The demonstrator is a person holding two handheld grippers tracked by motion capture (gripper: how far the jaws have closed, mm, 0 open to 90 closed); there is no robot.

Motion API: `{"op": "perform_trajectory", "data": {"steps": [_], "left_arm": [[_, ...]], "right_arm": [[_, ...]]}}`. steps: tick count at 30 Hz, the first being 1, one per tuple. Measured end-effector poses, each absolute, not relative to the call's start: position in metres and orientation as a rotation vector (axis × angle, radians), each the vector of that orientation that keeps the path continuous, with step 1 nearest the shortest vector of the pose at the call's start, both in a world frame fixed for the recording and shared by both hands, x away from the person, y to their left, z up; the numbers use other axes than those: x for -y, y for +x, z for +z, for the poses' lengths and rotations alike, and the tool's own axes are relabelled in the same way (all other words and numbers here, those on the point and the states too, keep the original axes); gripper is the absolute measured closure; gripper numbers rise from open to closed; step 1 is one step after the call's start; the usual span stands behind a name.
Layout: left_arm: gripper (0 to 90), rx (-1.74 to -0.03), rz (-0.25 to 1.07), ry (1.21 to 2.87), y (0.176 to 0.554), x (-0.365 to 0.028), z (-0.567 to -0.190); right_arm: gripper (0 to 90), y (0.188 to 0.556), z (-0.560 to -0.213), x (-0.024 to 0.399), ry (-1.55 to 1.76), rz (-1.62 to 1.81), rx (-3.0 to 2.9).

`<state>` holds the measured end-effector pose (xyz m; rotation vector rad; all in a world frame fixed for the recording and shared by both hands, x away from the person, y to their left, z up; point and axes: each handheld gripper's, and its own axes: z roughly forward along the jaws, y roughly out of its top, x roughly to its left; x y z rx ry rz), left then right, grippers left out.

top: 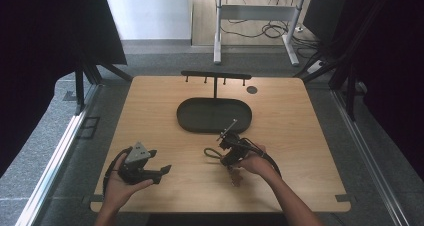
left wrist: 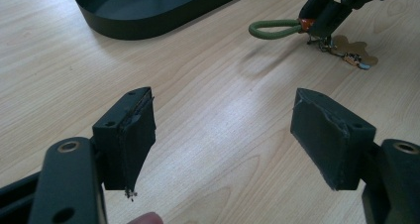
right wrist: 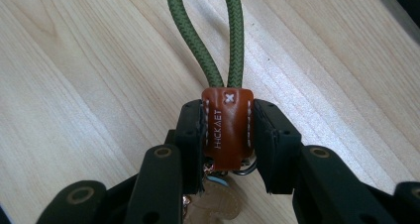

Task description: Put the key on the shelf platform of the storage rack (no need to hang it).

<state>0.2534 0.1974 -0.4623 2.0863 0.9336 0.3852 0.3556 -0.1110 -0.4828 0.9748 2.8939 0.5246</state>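
Light wooden table (top: 300, 136) carries a black oval tray (top: 214, 115) near its far edge. Just in front of it, the right gripper (right wrist: 229, 135) clamps the brown leather tab of a green-looped keychain (right wrist: 227, 127). Left gripper (left wrist: 223, 135) hovers wide apart, holding nothing.

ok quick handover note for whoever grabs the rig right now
Right gripper: fingers shut on the keychain at its brown leather tab, green cord loop pointing away, low over the table.
Left gripper: open, holding nothing, over bare wood.
Black oval tray and hook rack sit behind, both bare.
Done: keychain gripped. Left: probably hang it on the rack or place it in the tray.
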Motion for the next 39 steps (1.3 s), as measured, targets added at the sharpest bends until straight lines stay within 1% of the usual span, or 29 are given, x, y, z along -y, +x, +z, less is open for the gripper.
{"op": "perform_trajectory", "data": {"steps": [6, 12, 24, 39], "left_arm": [[25.7, -0.934, 0.385, 2.086, 0.254, -0.197, -0.463], [25.7, -0.933, 0.385, 2.088, 0.254, -0.197, -0.463], [25.7, -0.934, 0.383, 2.091, 0.254, -0.197, -0.463], [25.7, -0.938, 0.38, 2.091, 0.254, -0.197, -0.464]], "right_arm": [[66.5, 0.354, -0.477, 0.114, 0.972, 0.547, -2.888], [66.5, 0.351, -0.461, 0.117, 0.964, 0.573, -2.864], [66.5, 0.35, -0.441, 0.124, 0.96, 0.604, -2.827], [66.5, 0.353, -0.424, 0.126, 0.945, 0.624, -2.797]]}}
